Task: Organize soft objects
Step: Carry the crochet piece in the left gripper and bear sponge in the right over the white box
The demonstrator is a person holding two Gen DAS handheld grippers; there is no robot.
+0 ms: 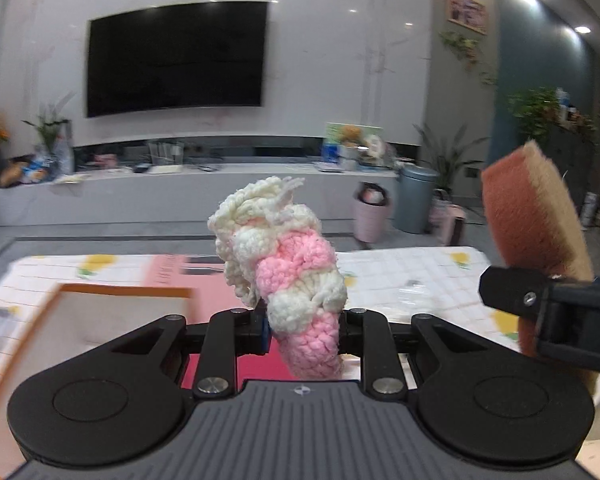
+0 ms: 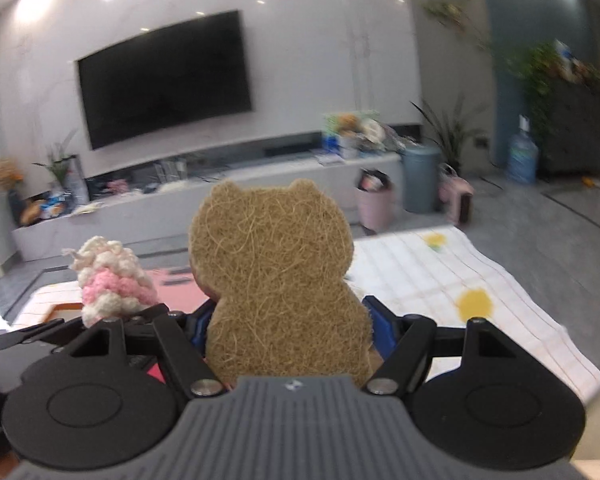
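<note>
The left gripper [image 1: 302, 330] holds a knitted pink and cream yarn piece [image 1: 288, 264] upright, its jaws closed on the lower pink end, well above the worktop [image 1: 412, 276] with its checked cloth. The right gripper [image 2: 290, 328] has its jaws closed on the lower half of a bear-shaped sponge [image 2: 276, 276], also lifted clear of the worktop, with its fibrous tan face toward the camera. In the left view the sponge shows an orange foam side behind that tan layer. Both of the 2 items look light and squashy, so they should give under the jaws rather than slip; the yarn piece may flop or unravel if taken by a loose loop, and is best held across its thick body. An orange-rimmed box [image 1: 112, 300], seemingly open, lies low on the left, blurred, and is probably where they belong.
</note>
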